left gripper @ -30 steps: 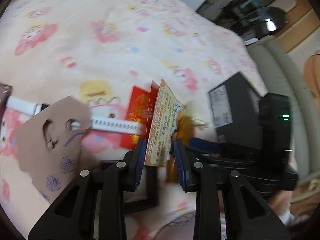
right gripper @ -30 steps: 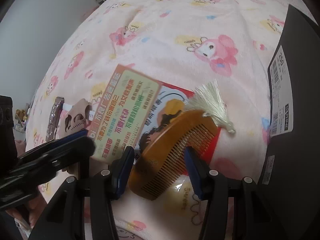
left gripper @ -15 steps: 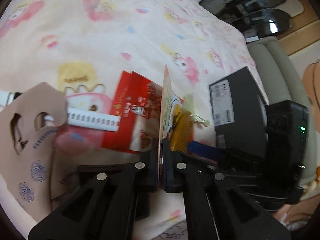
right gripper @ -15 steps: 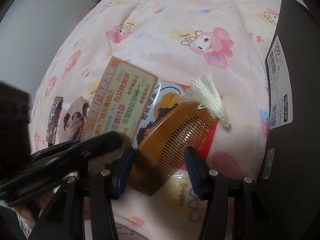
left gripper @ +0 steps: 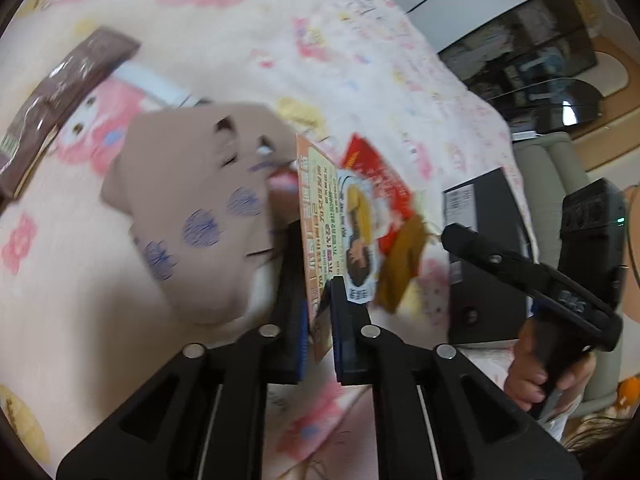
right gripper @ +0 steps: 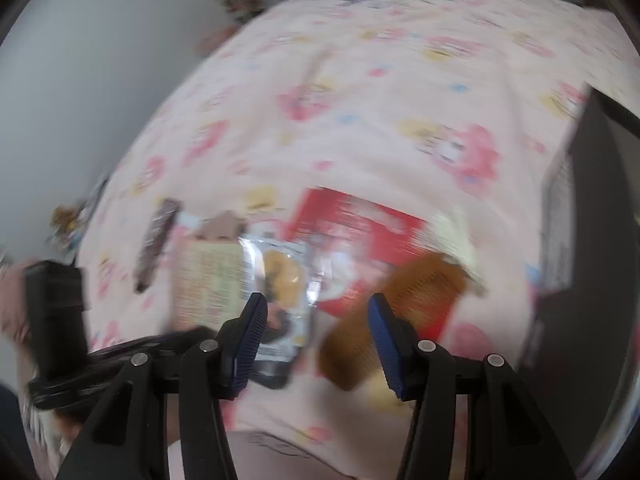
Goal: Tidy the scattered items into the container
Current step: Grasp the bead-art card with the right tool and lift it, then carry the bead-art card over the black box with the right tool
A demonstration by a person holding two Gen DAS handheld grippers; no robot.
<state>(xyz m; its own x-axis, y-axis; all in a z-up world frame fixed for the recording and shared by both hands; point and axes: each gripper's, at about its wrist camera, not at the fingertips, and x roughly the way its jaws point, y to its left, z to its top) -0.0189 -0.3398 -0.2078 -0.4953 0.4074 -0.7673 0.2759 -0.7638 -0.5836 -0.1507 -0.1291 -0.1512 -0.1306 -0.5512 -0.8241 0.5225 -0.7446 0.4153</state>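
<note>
So the left gripper [left gripper: 318, 308] has clamped onto the flat printed card [left gripper: 320, 216] and lifted it edge-up off the blanket [left gripper: 224, 32]; a second ago its jaws were apart. One item is ready for the black box [left gripper: 484, 248] at 3 o'clock. The right gripper [right gripper: 316, 336] hangs open, nothing in it, above the toothed amber comb [right gripper: 400, 320], which lies by a glossy red packet [right gripper: 356, 232].

Left gripper [left gripper: 319, 300] has closed on the flyer card [left gripper: 320, 216] and lifted it on edge. Right gripper [right gripper: 316, 336] pulled back; wooden comb [right gripper: 384, 320] now lies ahead of its right finger, not between the pads.
</note>
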